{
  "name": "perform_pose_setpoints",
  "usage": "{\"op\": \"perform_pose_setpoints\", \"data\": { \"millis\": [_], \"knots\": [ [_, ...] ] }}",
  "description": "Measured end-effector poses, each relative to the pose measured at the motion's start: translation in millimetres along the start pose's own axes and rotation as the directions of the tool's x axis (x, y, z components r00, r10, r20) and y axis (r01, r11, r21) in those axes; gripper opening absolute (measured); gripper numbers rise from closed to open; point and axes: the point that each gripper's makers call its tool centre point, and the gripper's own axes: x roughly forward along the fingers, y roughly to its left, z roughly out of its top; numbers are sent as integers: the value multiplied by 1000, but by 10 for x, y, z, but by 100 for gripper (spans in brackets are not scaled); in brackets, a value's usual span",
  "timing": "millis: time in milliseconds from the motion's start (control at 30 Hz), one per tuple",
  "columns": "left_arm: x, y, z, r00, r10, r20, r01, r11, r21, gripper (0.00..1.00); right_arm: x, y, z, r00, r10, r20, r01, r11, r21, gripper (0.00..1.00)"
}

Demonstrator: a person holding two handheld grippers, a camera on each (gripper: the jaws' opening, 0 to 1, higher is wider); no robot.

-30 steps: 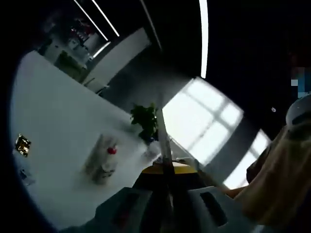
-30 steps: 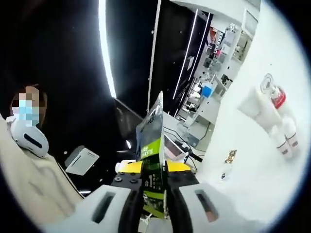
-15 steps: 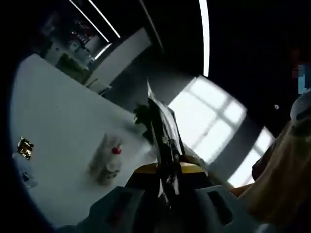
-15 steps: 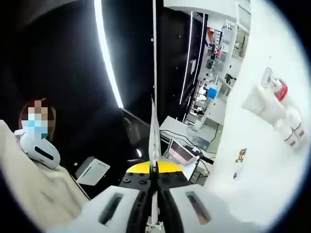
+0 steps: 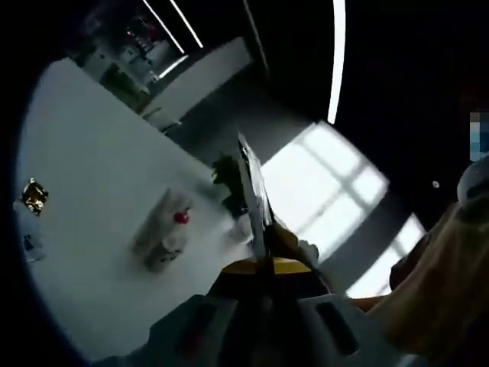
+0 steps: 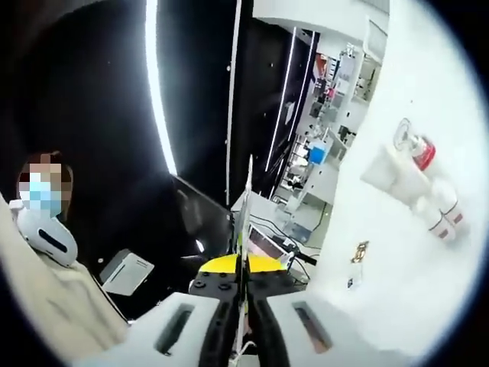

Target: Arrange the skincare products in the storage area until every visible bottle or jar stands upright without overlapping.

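Note:
A cluster of white skincare bottles and tubes [image 5: 159,233], one with a red cap [image 5: 181,218], lies on the white table [image 5: 84,153] well ahead of my left gripper [image 5: 263,279]. That gripper is shut on a thin flat packet [image 5: 252,191] seen edge-on. In the right gripper view the same cluster [image 6: 412,183] lies on the table [image 6: 428,275] at far right, tubes tipped over and touching. My right gripper [image 6: 243,287] is shut on a thin flat packet [image 6: 244,214], also edge-on. Both grippers are held up, away from the products.
A small gold item [image 5: 34,195] lies on the table left of the cluster, also seen as the gold item [image 6: 357,251]. A potted plant [image 5: 229,177] stands at the table's far edge. A person's beige sleeve [image 5: 432,306] and body [image 6: 46,306] are close by.
The packet in the right gripper has turned from showing its green and black face to edge-on. The packet in the left gripper twisted briefly, then came back edge-on. Both views shifted slightly.

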Motion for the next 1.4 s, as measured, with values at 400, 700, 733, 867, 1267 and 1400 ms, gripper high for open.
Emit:
{"op": "perform_pose_setpoints", "data": {
  "millis": [400,700,733,867,1267,1400],
  "knots": [
    [-34,33,13,1000,-2,16,3,998,-55,0,6,-139,-95,995,-78,-62,64,978,-198,22],
    [-16,172,-5,1000,29,3,-29,997,-78,0,-63,-275,-149,985,-138,-106,108,961,-253,46],
    [-14,183,-7,1000,31,2,-31,996,-80,0,-71,-299,-152,983,-146,-110,114,960,-254,48],
    [2,247,-25,999,42,-6,-43,995,-89,0,-116,-390,-169,974,-185,-127,145,950,-276,59],
    [55,442,-118,997,72,-36,-76,988,-136,0,-259,-616,-176,949,-282,-142,220,914,-342,79],
    [82,509,-155,995,84,-52,-90,985,-145,0,-314,-677,-189,938,-310,-156,236,900,-366,81]
  ]
}}
